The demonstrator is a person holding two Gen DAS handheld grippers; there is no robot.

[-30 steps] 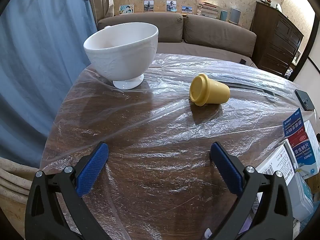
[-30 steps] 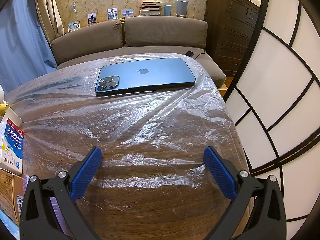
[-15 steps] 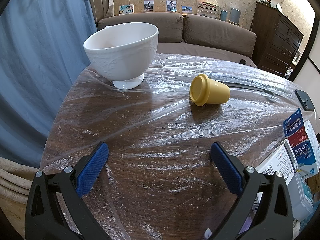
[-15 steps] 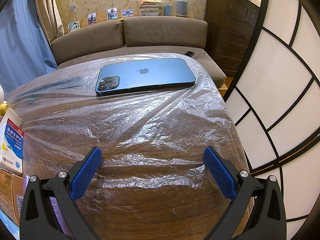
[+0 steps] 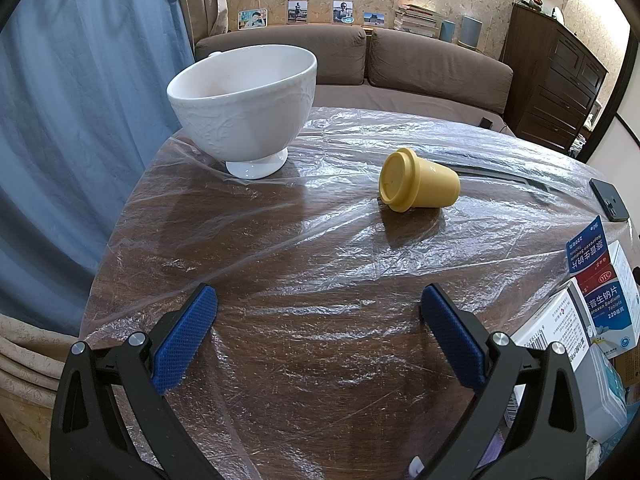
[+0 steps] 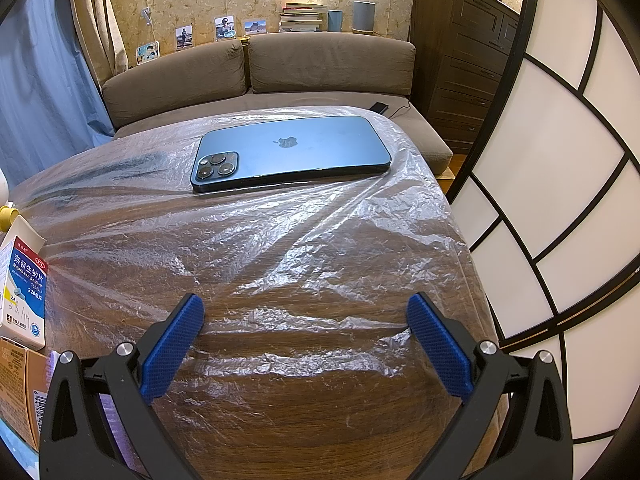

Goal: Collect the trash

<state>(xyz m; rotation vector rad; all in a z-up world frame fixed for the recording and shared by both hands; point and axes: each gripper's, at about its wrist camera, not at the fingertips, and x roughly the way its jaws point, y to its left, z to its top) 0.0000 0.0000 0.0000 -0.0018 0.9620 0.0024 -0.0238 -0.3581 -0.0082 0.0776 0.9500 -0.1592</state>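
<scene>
nothing differs from the earlier frames: both grippers sit where they were, jaws released and empty. the left gripper (image 5: 320, 316) hovers over the counter (image 5: 320, 360), dark wood under crinkled clear plastic film. ahead and slightly right of its jaws a yellow cup (image 5: 418, 186) lies on its side, lid on, lid end toward the jaws. ahead-left stands a white footed bowl (image 5: 244, 104), embossed; its contents cannot be seen. right of the jaws are medicine boxes (image 5: 600, 300). ahead of the right gripper (image 6: 306, 316) a blue phone (image 6: 292, 152) lies face down.
</scene>
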